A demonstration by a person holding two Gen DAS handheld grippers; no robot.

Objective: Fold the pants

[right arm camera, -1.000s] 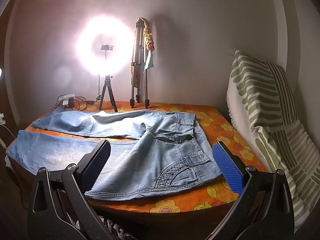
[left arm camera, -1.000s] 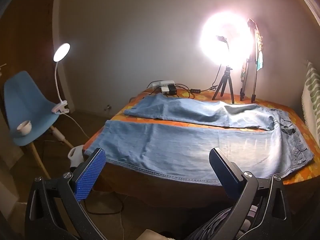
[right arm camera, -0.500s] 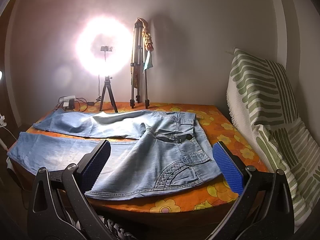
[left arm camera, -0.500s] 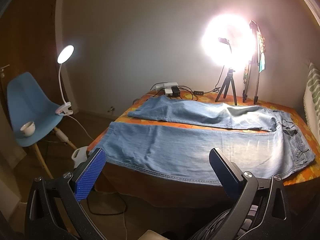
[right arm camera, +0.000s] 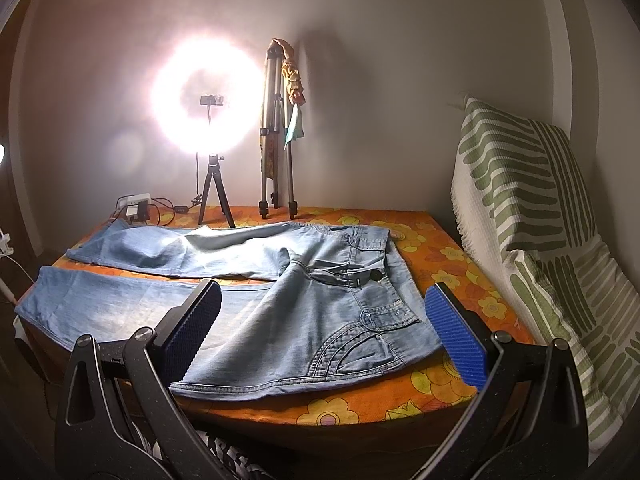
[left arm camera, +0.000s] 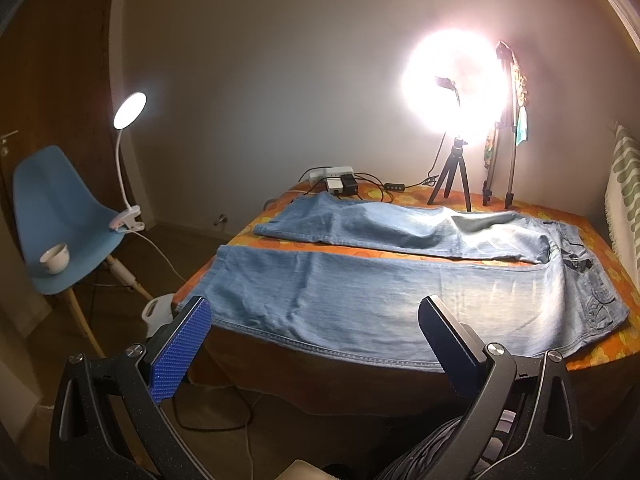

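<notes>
Blue-padded jaws of both grippers spread wide, empty, short of jeans [left arm camera: 380, 280].

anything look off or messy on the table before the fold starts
Nothing is spilled or damaged. The jeans lie unfolded with the legs splayed apart, and the near leg's edge hangs over the front of the table. The far leg is rumpled. Both grippers are open and clear of the cloth.

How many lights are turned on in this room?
2. The big ring light glows on its little tripod at the back of the table. The small clip lamp shines from the blue chair on the left. Others may be out of view.
</notes>
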